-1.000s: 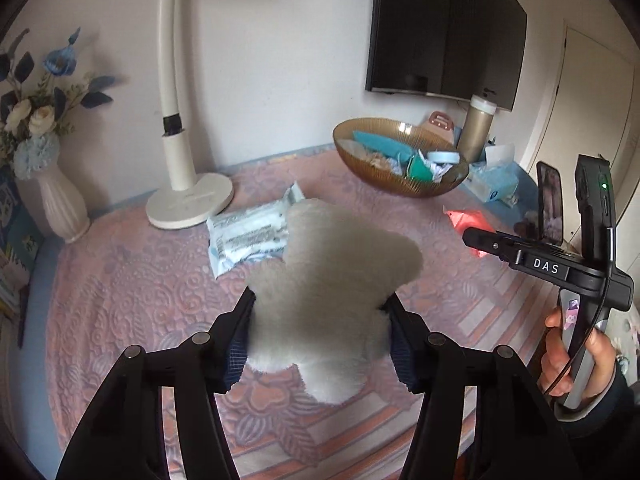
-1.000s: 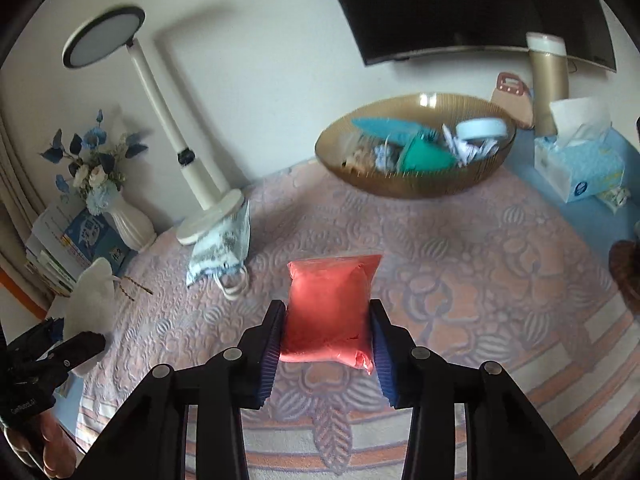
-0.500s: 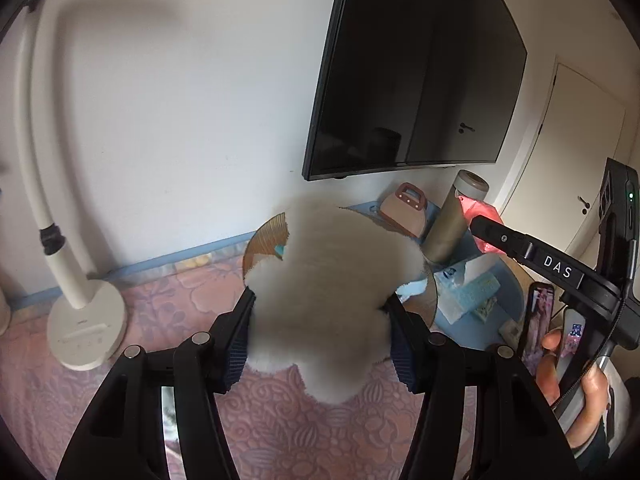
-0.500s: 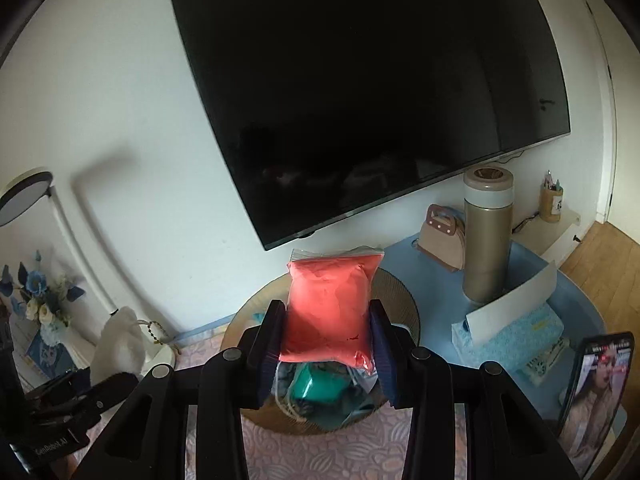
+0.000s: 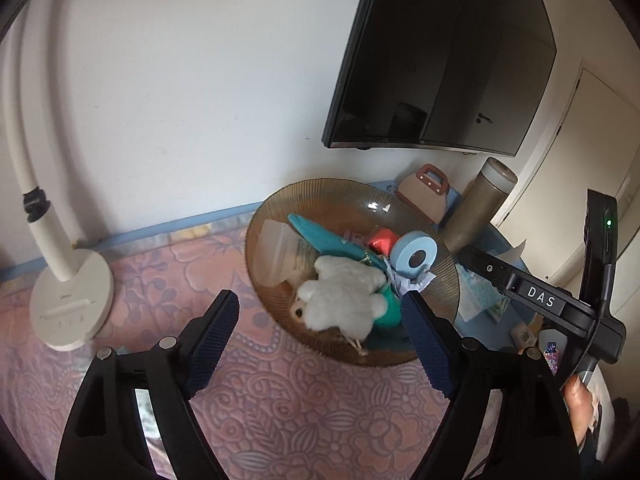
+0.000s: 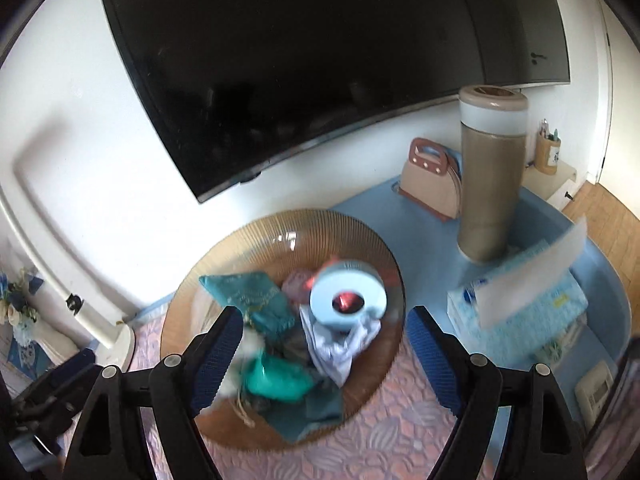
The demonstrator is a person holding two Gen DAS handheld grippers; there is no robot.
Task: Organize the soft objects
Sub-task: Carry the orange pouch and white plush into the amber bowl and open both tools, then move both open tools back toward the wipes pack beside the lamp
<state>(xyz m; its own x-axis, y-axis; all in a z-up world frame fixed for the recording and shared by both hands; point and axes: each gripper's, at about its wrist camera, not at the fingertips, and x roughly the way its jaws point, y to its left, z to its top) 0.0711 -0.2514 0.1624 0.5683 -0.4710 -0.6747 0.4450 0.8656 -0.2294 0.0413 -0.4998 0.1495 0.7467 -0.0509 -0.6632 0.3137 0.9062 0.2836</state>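
Amber ribbed glass bowl (image 5: 276, 216) on the pink quilted cover (image 5: 312, 412) is the collection point for the soft stuff. Left to right: left hand-held gripper (image 5: 320, 338) is over the bowl's near rim, jaws opening, nothing between them; white plush (image 5: 340, 296) lies released in the bowl on the teal pouch (image 5: 320, 236). Red packet (image 5: 382, 239) sits behind the blue tape roll (image 5: 414, 255). Right hand-held gripper (image 6: 326, 354) is also above the bowl, jaws opening and empty. Both point down at the bowl, so items drop in rather than get placed.
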